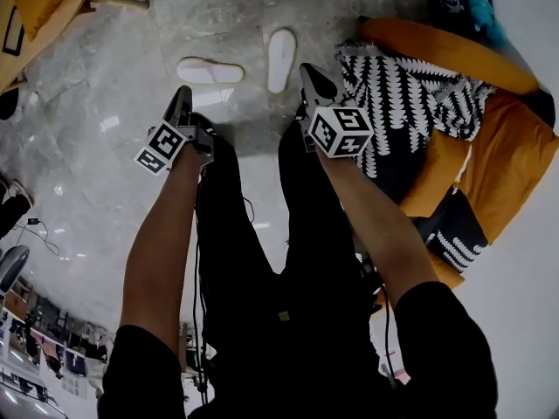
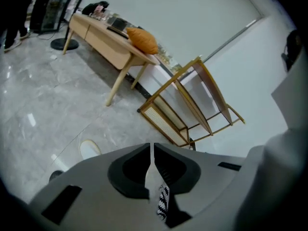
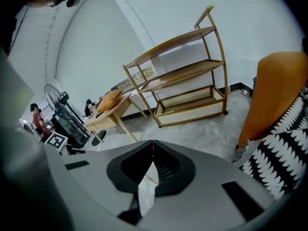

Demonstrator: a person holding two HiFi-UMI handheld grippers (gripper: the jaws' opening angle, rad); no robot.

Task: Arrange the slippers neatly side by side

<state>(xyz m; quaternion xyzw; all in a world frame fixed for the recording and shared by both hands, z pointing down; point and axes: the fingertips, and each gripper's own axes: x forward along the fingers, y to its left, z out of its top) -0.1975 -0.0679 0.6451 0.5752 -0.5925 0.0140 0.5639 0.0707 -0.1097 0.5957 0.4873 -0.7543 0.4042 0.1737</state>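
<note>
Two white slippers lie apart on the grey marble floor in the head view. One slipper [image 1: 210, 71] lies crosswise; the other slipper [image 1: 281, 58] points away, to its right. My left gripper [image 1: 182, 97] hovers just short of the crosswise one, and the left gripper view shows that slipper's end [image 2: 89, 149] past the jaws. The left gripper [image 2: 151, 150] stands open by only a narrow slit, with nothing in it. My right gripper [image 1: 313, 75] hangs beside the lengthwise slipper, right of it. The right gripper [image 3: 153, 148] is shut and empty.
An orange beanbag [image 1: 489, 155] with a black-and-white patterned blanket [image 1: 402, 103] fills the right side. A wooden shelf rack [image 2: 192, 105] and a wooden table [image 2: 103, 37] with an orange cushion stand beyond the slippers. The person's black-trousered legs [image 1: 262, 260] are below the grippers.
</note>
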